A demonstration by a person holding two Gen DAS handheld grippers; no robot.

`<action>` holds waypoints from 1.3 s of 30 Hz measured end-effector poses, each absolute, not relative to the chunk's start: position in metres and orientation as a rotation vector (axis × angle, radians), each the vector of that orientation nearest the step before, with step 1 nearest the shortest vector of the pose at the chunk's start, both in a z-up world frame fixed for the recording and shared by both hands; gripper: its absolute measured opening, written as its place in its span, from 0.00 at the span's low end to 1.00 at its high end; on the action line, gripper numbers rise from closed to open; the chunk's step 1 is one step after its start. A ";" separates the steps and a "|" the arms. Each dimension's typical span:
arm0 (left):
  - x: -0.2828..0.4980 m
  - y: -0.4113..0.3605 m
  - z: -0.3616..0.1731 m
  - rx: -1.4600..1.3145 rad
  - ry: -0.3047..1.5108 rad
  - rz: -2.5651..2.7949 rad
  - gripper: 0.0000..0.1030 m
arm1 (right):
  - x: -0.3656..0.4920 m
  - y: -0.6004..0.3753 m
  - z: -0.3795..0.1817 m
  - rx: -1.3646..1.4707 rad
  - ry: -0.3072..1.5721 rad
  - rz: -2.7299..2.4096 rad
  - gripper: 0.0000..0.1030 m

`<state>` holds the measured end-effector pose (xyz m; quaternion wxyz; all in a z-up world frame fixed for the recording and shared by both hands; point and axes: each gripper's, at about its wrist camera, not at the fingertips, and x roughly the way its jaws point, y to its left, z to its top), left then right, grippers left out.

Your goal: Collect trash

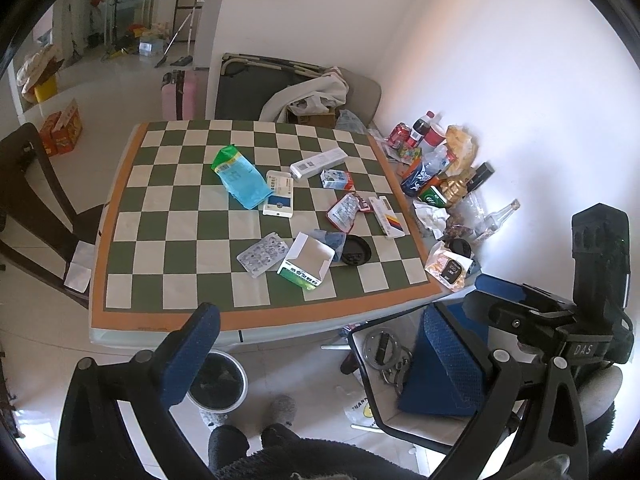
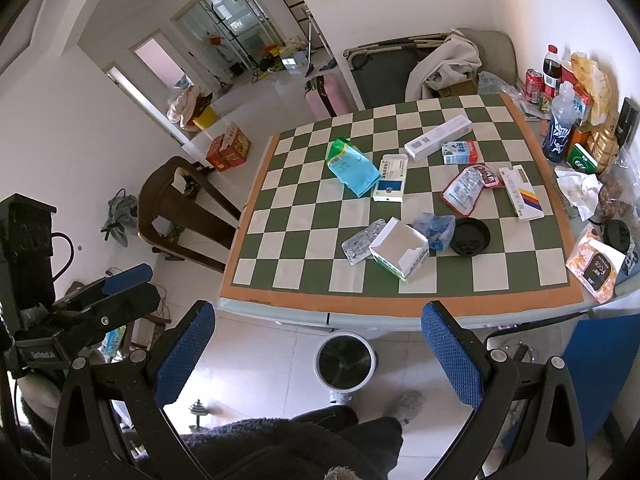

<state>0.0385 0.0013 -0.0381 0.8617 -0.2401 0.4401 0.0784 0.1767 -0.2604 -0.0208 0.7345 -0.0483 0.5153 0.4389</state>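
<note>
Trash lies scattered on the checkered table (image 1: 168, 288) (image 2: 280, 280): a green-blue bag (image 1: 240, 176) (image 2: 352, 170), an open white-green box (image 1: 306, 264) (image 2: 400, 250), a blister pack (image 1: 262, 254) (image 2: 360, 242), a black cup lid (image 1: 355, 251) (image 2: 470, 237), a long white box (image 1: 318, 163) (image 2: 438, 138) and a red-edged packet (image 1: 344, 210) (image 2: 464, 190). A round bin (image 1: 218, 380) (image 2: 345, 362) stands on the floor before the table. My left gripper (image 1: 316, 352) is open and empty, held short of the table. My right gripper (image 2: 320, 348) is open and empty above the bin.
Bottles, cans and snack bags (image 1: 436, 164) (image 2: 572, 120) crowd the table's right side by the wall. A dark wooden chair (image 1: 36, 208) (image 2: 180, 208) stands at the left. A blue box (image 1: 448, 364) sits on the floor at the right. A pink suitcase (image 1: 180, 94) stands behind.
</note>
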 end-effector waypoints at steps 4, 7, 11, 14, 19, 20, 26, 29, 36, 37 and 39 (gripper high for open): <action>0.041 -0.002 -0.040 -0.507 0.924 0.161 1.00 | 0.177 -0.259 -0.021 -0.106 1.134 0.964 1.00; 0.042 -0.003 -0.040 -0.506 0.925 0.163 1.00 | 0.177 -0.259 -0.021 -0.103 1.137 0.967 1.00; 0.043 -0.005 -0.040 -0.505 0.926 0.161 1.00 | 0.177 -0.257 -0.020 -0.105 1.137 0.969 1.00; 0.042 -0.002 -0.039 -0.508 0.927 0.163 1.00 | 0.179 -0.258 -0.020 -0.103 1.137 0.967 1.00; 0.042 -0.005 -0.040 -0.506 0.926 0.161 1.00 | 0.178 -0.257 -0.020 -0.103 1.139 0.967 1.00; 0.041 0.000 -0.039 -0.507 0.927 0.163 1.00 | 0.179 -0.258 -0.020 -0.103 1.139 0.967 1.00; 0.043 -0.007 -0.041 -0.506 0.929 0.163 1.00 | 0.178 -0.256 -0.019 -0.104 1.141 0.967 1.00; 0.041 0.000 -0.039 -0.507 0.925 0.164 1.00 | 0.179 -0.256 -0.019 -0.102 1.142 0.967 1.00; 0.042 0.000 -0.038 -0.509 0.929 0.160 1.00 | 0.181 -0.256 -0.019 -0.101 1.143 0.968 1.00; 0.042 -0.001 -0.039 -0.509 0.930 0.158 1.00 | 0.180 -0.255 -0.019 -0.101 1.143 0.968 1.00; 0.043 -0.002 -0.040 -0.511 0.931 0.156 1.00 | 0.180 -0.254 -0.019 -0.098 1.145 0.966 1.00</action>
